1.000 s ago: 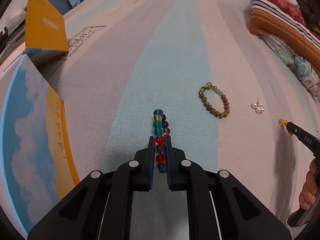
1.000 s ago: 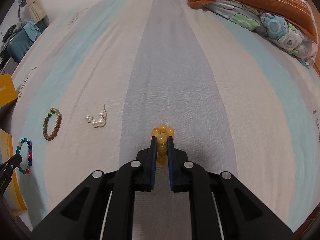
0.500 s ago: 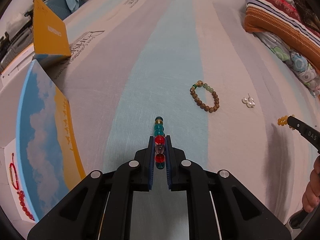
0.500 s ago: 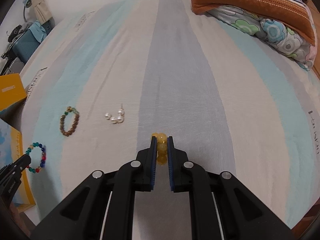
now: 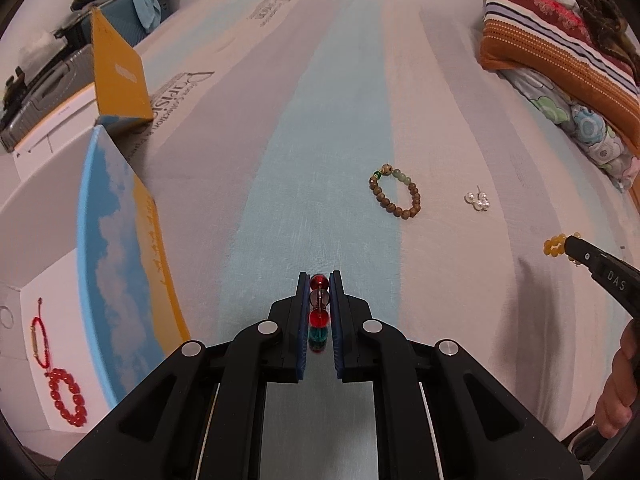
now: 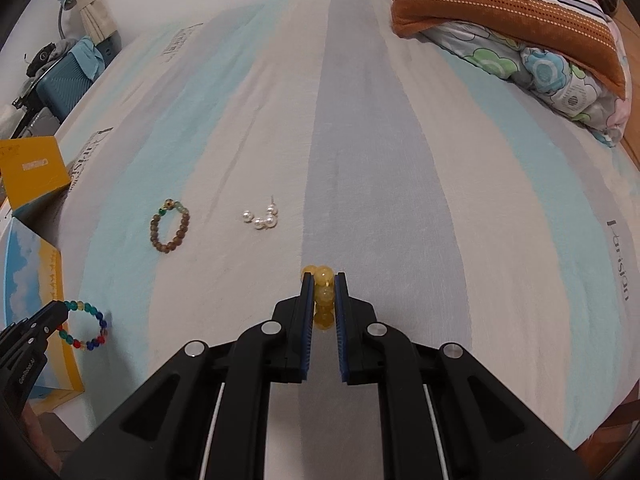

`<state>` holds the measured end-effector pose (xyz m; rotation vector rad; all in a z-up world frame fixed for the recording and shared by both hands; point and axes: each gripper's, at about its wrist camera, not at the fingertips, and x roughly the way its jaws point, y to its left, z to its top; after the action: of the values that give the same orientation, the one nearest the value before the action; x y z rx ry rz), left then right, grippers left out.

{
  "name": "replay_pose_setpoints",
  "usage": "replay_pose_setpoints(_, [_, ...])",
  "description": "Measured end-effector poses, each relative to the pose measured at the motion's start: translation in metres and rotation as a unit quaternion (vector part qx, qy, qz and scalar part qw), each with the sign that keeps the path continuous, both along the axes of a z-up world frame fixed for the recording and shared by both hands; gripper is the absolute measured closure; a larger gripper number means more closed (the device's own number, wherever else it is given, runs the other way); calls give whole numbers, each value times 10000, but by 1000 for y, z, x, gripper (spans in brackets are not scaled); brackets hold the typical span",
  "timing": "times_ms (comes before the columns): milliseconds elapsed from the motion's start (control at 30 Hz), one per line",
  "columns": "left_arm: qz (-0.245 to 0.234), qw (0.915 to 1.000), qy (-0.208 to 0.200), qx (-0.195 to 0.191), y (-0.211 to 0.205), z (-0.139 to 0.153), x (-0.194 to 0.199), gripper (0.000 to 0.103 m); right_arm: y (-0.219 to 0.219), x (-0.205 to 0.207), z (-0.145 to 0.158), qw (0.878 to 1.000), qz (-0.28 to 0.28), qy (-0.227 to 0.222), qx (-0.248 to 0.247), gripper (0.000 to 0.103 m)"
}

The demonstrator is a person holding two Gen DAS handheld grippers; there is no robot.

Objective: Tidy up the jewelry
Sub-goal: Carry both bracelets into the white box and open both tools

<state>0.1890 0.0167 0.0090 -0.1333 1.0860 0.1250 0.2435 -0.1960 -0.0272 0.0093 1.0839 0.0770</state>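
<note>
Currently on record: left gripper [image 5: 319, 280], jaws drawn close and clamped on a multicoloured bead bracelet [image 5: 319, 312], which is seen edge-on between the blue pads in the left wrist view; in the right wrist view the same bracelet hangs as an open ring from the gripper tip, beside the box. Right gripper [image 6: 323, 280], jaws likewise narrow, gripping a yellow bead bracelet [image 6: 322, 294], held above the striped bedsheet [image 6: 360, 140]. Lying flat on the sheet, between the two grippers: a brown wooden bead bracelet [image 5: 396, 194] with a few green beads, and, near it but apart, a small cluster of pearl earrings [image 5: 477, 201]. At the left edge of the bed: an open box with a blue-sky and yellow lid panel [image 5: 120, 264] standing up; its white interior [image 5: 36, 392] holds a red bead bracelet [image 5: 68, 398] and a thin red cord bracelet [image 5: 39, 336]. Behind it, a smaller yellow box [image 5: 118, 76]. At the far right, a folded striped blanket [image 5: 556, 56] atop floral bedding [image 6: 552, 76].
</note>
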Motion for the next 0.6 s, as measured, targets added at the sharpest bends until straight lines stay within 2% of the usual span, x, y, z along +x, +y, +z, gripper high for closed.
replay_pose_setpoints(600, [157,9993,-203,283,5,47,-19,94,43,-22,38,9992,375,-37,166,94])
